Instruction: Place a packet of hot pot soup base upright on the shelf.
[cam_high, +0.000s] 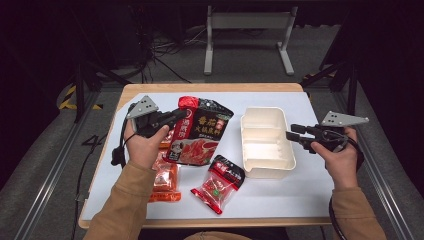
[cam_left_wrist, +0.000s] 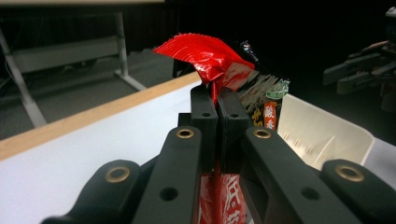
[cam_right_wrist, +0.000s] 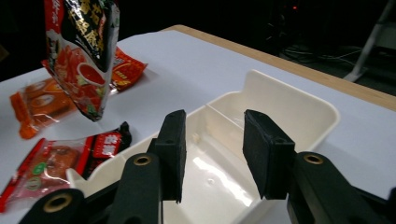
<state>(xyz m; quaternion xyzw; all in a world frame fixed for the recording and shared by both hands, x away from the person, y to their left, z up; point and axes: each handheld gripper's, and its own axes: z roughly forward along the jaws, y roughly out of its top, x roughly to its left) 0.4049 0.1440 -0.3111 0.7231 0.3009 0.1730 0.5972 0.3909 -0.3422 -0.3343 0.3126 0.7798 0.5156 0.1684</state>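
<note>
Left gripper (cam_left_wrist: 217, 100): fingers clamped on hotpot soup-base pouch's (cam_high: 197, 132) red top seal.
Pouch: soft, glossy, probably slippery.
Right gripper (cam_right_wrist: 212, 156): fingers apart over white tray (cam_high: 265, 170).

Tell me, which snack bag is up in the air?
The big black-and-red pouch. The left gripper pinches its red top and holds it off the table, while the small red packet and orange packets lie flat.
</note>
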